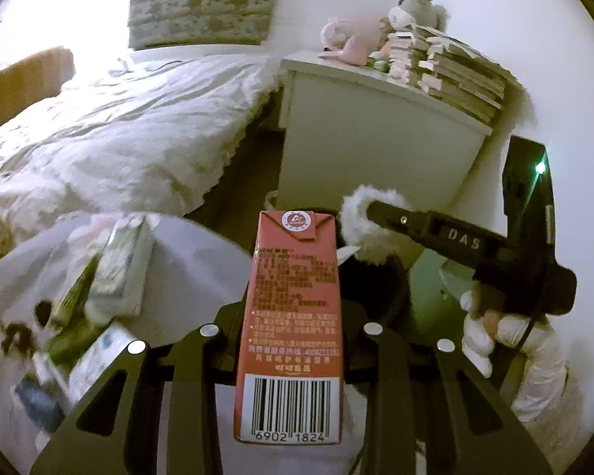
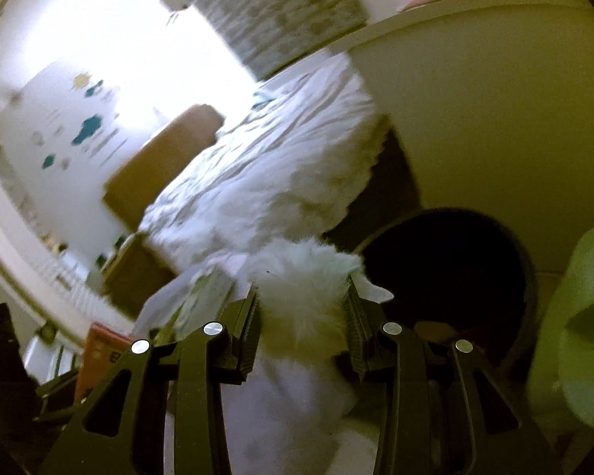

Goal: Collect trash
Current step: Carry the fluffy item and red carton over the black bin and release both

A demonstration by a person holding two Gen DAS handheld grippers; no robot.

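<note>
Red barcoded drink carton [image 1: 293, 316] upright between tongs; white fluffy wad [image 2: 303, 297] pinched beside dark bin [image 2: 447, 269].

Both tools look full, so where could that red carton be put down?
The white quilt is broadly bare. The cabinet top has a bare strip beside the pink fan; books and a plush toy crowd the rest. The floor gap between quilt and cabinet looks narrow.

Take the white cabinet [image 1: 368, 134] as your landmark. On its top sit stacked books [image 1: 451, 75], a pink toy [image 1: 348, 39] and a grey plush [image 1: 412, 8]. To its left you have the bed [image 1: 111, 134], covered by a rumpled white quilt. The dark floor [image 1: 253, 182] runs between cabinet and bed.
</note>
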